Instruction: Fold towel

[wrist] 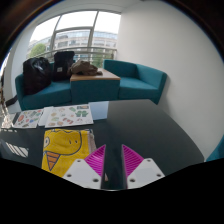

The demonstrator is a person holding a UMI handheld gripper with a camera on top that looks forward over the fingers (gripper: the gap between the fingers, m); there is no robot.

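A yellow towel (62, 150) with a printed pattern lies flat on the dark table (150, 125), just left of my fingers. My gripper (113, 162) is open and empty, with only the bare dark table showing between the magenta pads (96, 160). The left finger's base is next to the towel's near right edge. The gripper is not touching the towel.
Two more patterned cloths or sheets (68, 116) lie beyond the towel at the table's far left. Behind the table stand teal sofas (135, 80) with a black bag (40, 72) on the left one, and a small wooden table (95, 75) below a large window.
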